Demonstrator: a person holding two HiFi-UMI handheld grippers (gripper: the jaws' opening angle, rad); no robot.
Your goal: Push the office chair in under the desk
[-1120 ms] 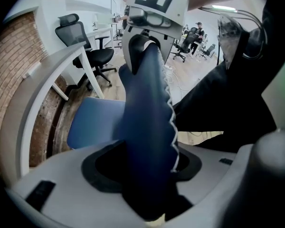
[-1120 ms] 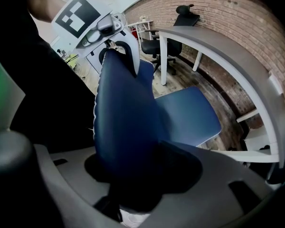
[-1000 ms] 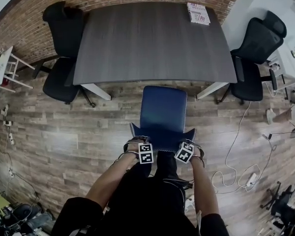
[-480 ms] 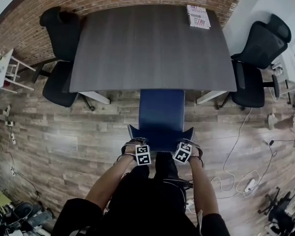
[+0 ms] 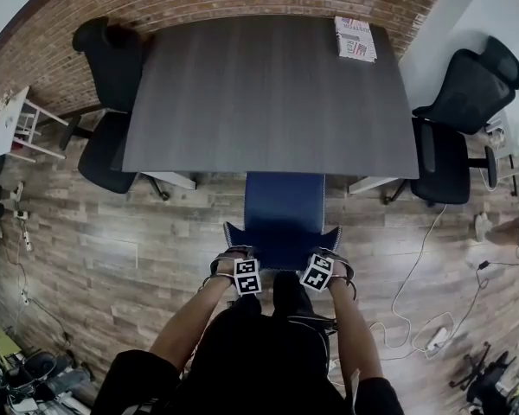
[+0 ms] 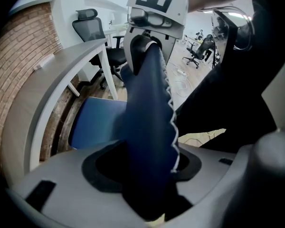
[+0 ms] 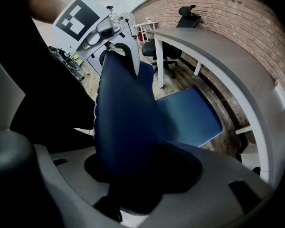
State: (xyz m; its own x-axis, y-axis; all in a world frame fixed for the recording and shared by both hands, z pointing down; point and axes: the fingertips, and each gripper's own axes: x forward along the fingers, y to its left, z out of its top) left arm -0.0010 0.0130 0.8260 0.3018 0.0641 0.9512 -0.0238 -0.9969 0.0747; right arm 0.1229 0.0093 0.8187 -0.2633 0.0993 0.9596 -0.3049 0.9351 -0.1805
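Two hand-held grippers share the work: the left hand-held gripper point(image 5: 240, 264) and the right hand-held gripper point(image 5: 323, 264) each straddle the top edge of the chair point(image 5: 284, 223), left and right of its middle. Each gripper view shows the blue backrest point(image 6: 149, 127) filling the gap between that gripper's jaws, so both are clamped on it, the right one standing wide to take the thick padding. A second ago the whole seat point(image 5: 284, 204) lay clear of the bench point(image 5: 268, 93), with a strip of floor point(image 5: 112, 249) showing between them. Half a second ago its front edge had just reached the bench's near edge. Now that front edge has gone under at 12 o'clock and less blue shows. The grippers have travelled forward with it and kept their grip. So the push is under way and running straight, centred between the bench's white legs, but I judge it only partly done: most of the seat and the whole backrest are still out on the person's side. More steady forward travel should finish it, stopping before the backrest meets the bench edge. The two black chairs, at 10 o'clock point(image 5: 112, 85) and 2 o'clock point(image 5: 454, 119), are well apart from the path. A booklet point(image 5: 355, 39) lies on the bench's far corner at 1 o'clock.
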